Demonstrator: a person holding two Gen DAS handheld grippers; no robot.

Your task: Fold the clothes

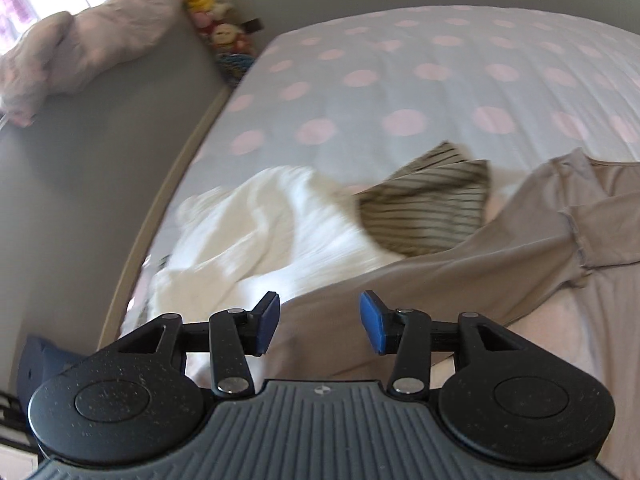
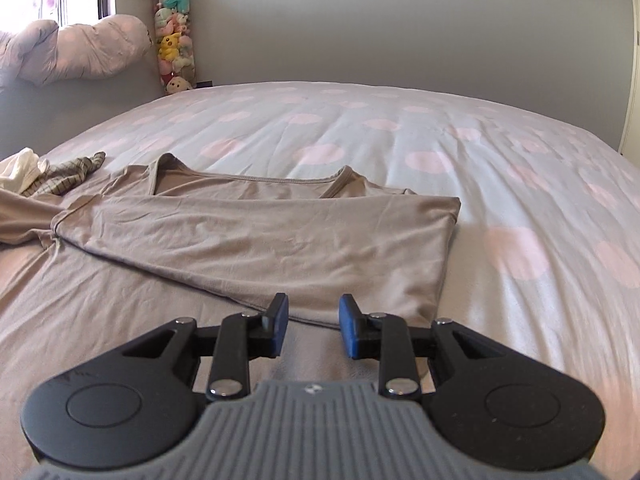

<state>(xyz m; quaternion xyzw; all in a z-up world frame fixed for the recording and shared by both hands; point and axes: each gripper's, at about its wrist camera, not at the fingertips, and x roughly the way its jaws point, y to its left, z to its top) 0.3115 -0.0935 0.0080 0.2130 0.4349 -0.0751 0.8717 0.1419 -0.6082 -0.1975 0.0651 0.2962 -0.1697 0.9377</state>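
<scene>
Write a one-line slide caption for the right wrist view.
Open right tool above a half-folded beige top on a dotted bedsheet.

Three garments: beige top [image 2: 256,236], striped garment [image 1: 428,208], white garment [image 1: 272,232]

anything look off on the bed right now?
Mostly tidy. The beige top lies flat with one side folded over, but its far sleeve trails askew. Beside it a striped garment and a white one sit crumpled in a heap near the bed's edge. Nothing damaged.
</scene>
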